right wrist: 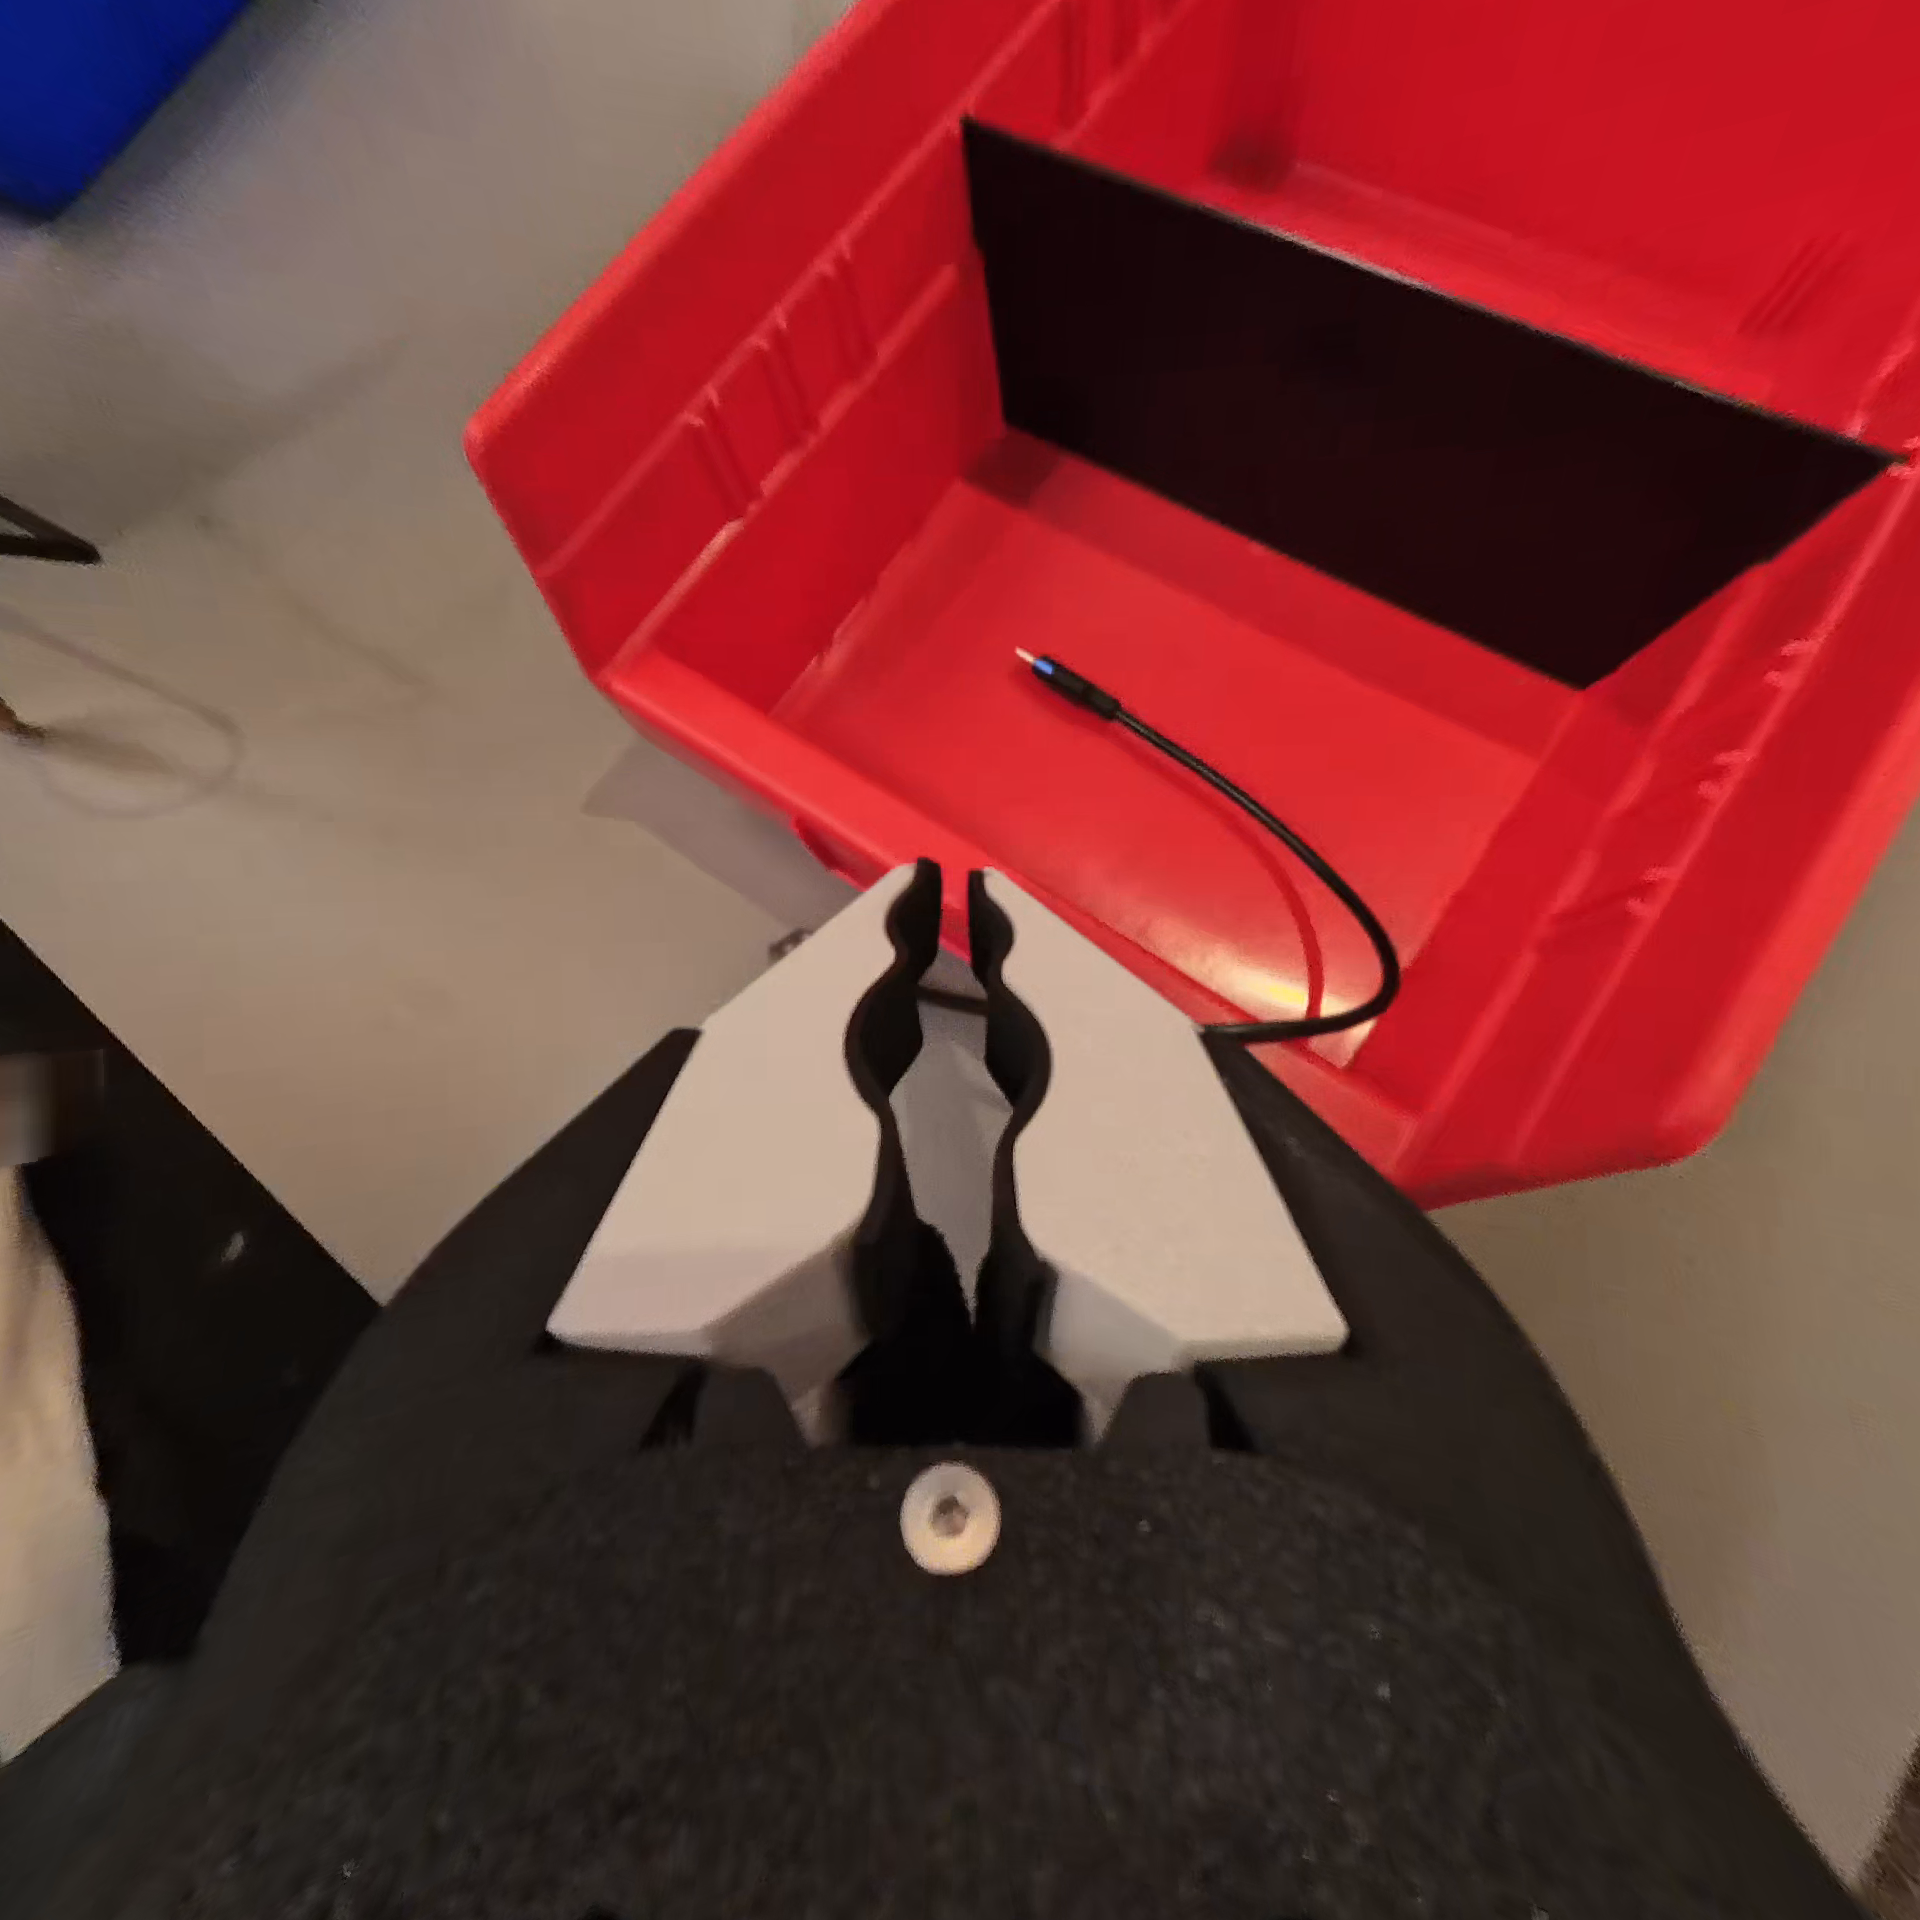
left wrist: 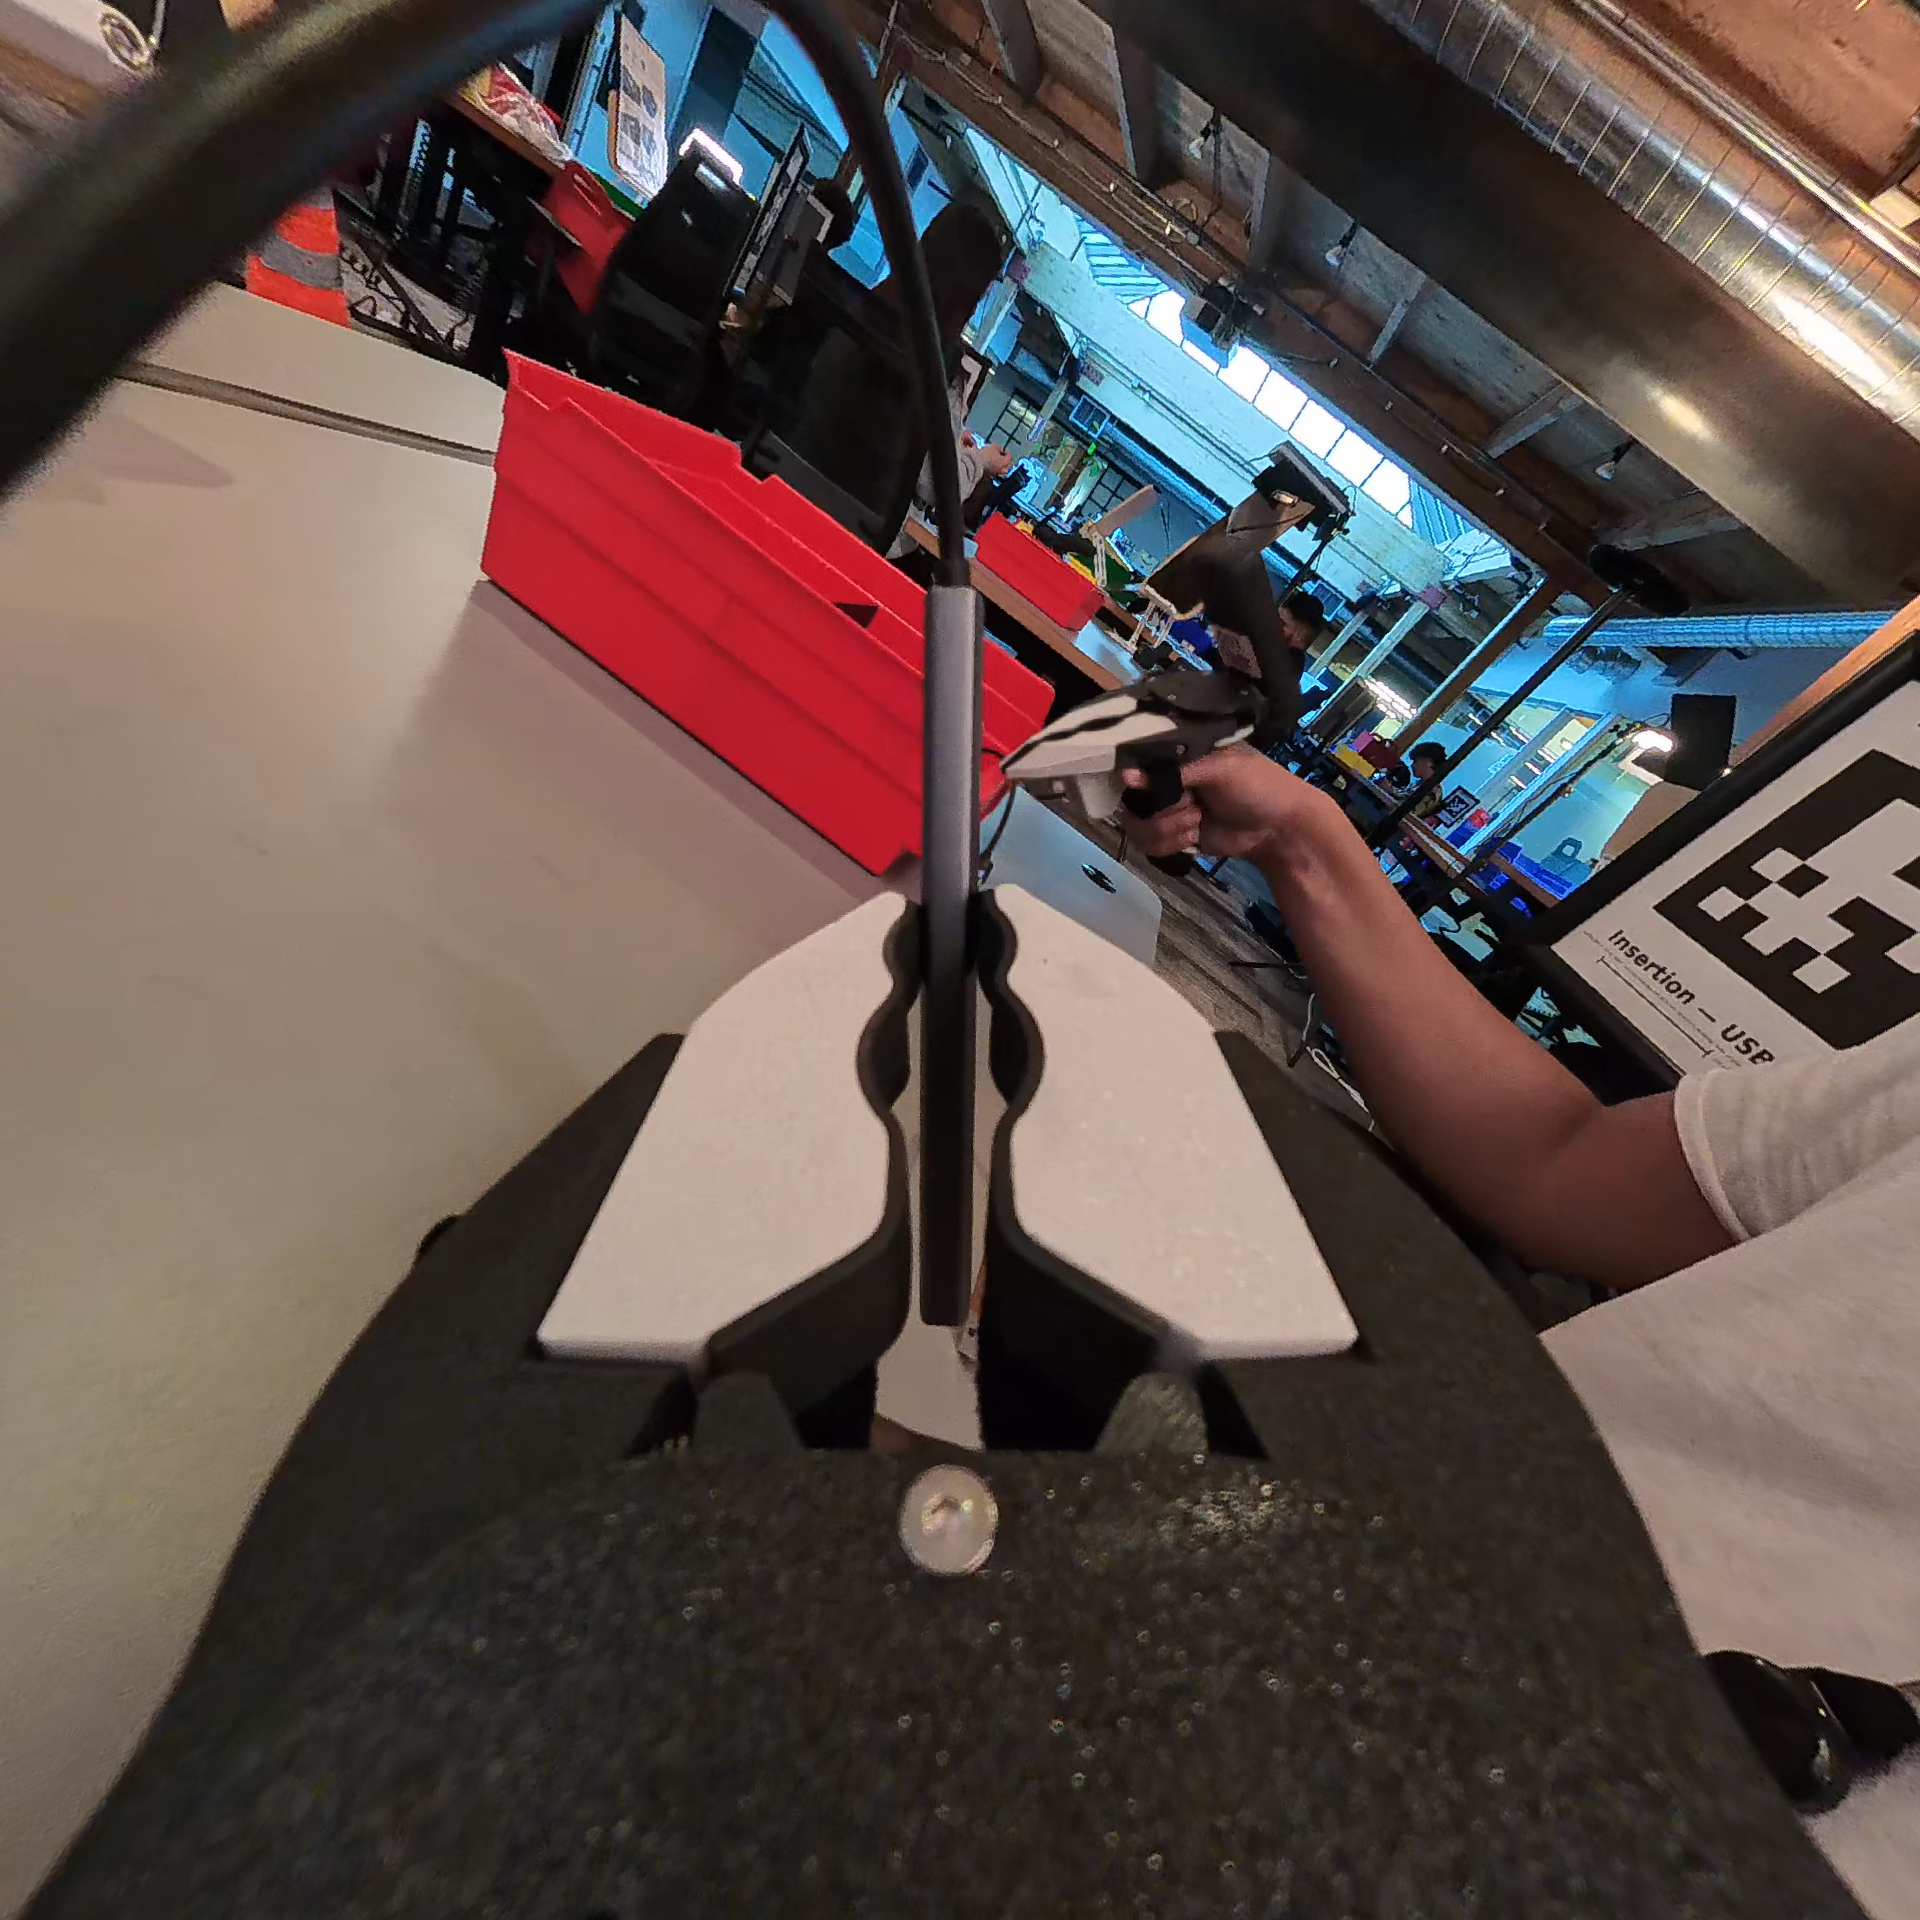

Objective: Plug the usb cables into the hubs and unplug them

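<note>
A red bin (right wrist: pixel 1455 935) is sitting on the pale table (right wrist: pixel 364 935), holding a black usb cable (right wrist: pixel 1299 842) whose plug lies on its floor. The left gripper (left wrist: pixel 948 925) is clamping the slim grey hub (left wrist: pixel 951 790) edge-on, probably to steady it for plugging. The right gripper (right wrist: pixel 954 883) is pinching the cable's near end, jaws almost closed.

Each handheld gripper, the left gripper (left wrist: pixel 948 914) and right gripper (right wrist: pixel 954 883), has a speckled black body, a single silver screw (left wrist: pixel 948 1519) at its centre, and two pale grey fingers (right wrist: pixel 769 1132) lined with wavy black pads (right wrist: pixel 891 1039). The person wears a white short-sleeved shirt (left wrist: pixel 1787 1351).
</note>
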A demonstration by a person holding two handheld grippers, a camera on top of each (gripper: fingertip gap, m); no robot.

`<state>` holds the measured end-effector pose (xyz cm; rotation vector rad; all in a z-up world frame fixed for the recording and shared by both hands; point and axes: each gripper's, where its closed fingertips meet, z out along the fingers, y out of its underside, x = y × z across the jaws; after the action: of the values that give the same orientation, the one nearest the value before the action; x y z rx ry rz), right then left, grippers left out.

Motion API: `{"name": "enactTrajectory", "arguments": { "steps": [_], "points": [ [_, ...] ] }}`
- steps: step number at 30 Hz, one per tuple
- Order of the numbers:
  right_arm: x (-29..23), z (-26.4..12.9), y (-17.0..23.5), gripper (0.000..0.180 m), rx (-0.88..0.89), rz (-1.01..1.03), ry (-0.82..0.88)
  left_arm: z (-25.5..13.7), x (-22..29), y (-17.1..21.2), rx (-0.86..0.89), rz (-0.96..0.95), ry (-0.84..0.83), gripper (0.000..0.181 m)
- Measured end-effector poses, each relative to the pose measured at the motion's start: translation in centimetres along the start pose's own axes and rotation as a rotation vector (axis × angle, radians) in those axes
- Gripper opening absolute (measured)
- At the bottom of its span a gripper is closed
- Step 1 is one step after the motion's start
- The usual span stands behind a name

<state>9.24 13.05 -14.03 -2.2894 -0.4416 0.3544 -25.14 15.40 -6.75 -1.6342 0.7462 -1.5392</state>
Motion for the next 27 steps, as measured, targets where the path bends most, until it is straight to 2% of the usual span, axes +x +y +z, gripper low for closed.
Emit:
{"name": "enactTrajectory", "arguments": {
  "steps": [4, 6, 8, 10, 11, 17, 23, 27],
  "points": [
    [-2.3, -0.1, 3.7, 0.014, -0.190, -0.020, -0.090, -0.3, 0.0, -0.1, 0.002, 0.002, -0.001, 0.010],
    [-2.0, 0.8, 5.5, 0.023, -0.249, -0.052, -0.046, -0.4, 0.0, 0.0, -0.001, 0.002, -0.001, 0.010],
    [-2.2, 2.0, 6.3, 0.032, -0.260, -0.018, -0.056, -0.3, -0.1, 0.1, -0.007, -0.002, 0.002, 0.010],
    [-2.4, 2.9, 4.9, 0.038, -0.169, 0.037, -0.074, -0.1, 0.0, 0.3, -0.014, -0.006, 0.005, 0.010],
    [-2.4, 3.2, 4.2, 0.036, -0.126, 0.080, -0.094, -0.1, 0.1, 0.4, -0.018, -0.005, 0.007, 0.010],
    [-2.6, 3.3, 3.4, 0.000, -0.011, 0.310, -0.243, 0.1, 0.4, 0.6, -0.033, 0.017, 0.010, 0.010],
    [-3.9, 1.0, 2.5, 0.003, 0.021, 0.257, -0.311, 0.0, 0.1, 0.7, -0.034, 0.004, 0.013, 0.010],
    [-3.1, 1.7, 3.4, 0.016, -0.051, 0.260, -0.202, 0.2, 0.2, 0.8, -0.042, 0.004, 0.016, 0.010]
  ]
}}
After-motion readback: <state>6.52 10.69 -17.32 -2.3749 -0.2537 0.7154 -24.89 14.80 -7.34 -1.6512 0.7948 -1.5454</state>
